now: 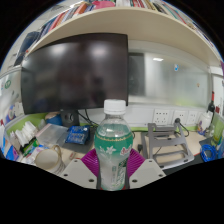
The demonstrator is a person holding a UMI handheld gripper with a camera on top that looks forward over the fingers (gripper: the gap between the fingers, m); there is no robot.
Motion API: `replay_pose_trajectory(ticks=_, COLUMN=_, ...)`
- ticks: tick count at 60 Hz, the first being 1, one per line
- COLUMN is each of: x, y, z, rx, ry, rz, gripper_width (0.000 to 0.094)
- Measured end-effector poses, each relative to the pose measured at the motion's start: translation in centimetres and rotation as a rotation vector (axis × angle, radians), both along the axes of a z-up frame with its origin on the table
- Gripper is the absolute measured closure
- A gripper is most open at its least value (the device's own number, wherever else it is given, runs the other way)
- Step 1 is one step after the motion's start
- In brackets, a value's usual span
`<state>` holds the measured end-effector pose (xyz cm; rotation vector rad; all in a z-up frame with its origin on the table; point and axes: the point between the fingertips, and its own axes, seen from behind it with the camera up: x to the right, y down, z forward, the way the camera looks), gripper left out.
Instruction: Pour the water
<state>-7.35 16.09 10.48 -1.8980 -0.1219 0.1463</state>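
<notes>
Bottle [114, 140]: 1 clear water bottle, white cap on, green label, upright between the gripper [112, 168] fingers, both purple pads [90, 161] pressing its sides, apparently carried for pouring. Beyond: 1 dark monitor [76, 70], cluttered desk [165, 145]. No receiving vessel discernible.

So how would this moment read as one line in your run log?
task: pour water | tongs: shut on bottle | bottle: upright, capped, green label | beyond: monitor on desk | pour: not begun

No text can be read; the green label on the clear plastic white-capped bottle [114, 145] shows only illegible marks.
</notes>
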Motion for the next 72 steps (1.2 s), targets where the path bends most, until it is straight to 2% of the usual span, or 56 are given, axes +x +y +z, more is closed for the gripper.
replay_pose_trajectory(ticks=16, x=0.4, y=-0.3, z=-0.5, rx=0.025, ry=-0.039, rz=-0.012, gripper_width=0.0614)
replay_pose_trajectory(ticks=20, x=0.7, y=-0.6, z=-0.5, rx=0.025, ry=-0.026, rz=-0.027, gripper_width=0.0587)
replay_pose_trajectory(ticks=30, x=0.5, y=-1.6, z=-0.8, rx=0.006, ry=-0.052, rz=-0.025, gripper_width=0.0417)
replay_pose_trajectory(ticks=36, x=0.7, y=-2.8, z=-0.9, rx=-0.025, ry=-0.054, rz=-0.035, gripper_width=0.0206)
replay_pose_trajectory(ticks=43, x=0.9, y=-6.0, z=-0.2, rx=-0.042, ry=-0.090, rz=-0.046, gripper_width=0.0129)
replay_pose_trajectory(ticks=57, x=-0.6, y=-15.7, z=4.2, rx=-0.106, ry=-0.078, rz=-0.122, gripper_width=0.0118)
replay_pose_trajectory(ticks=66, x=-1.4, y=-19.5, z=9.3, rx=-0.107, ry=-0.062, rz=-0.202, gripper_width=0.0101)
replay_pose_trajectory(ticks=72, x=-1.8, y=-21.1, z=12.6, rx=-0.069, ry=-0.047, rz=-0.237, gripper_width=0.0100)
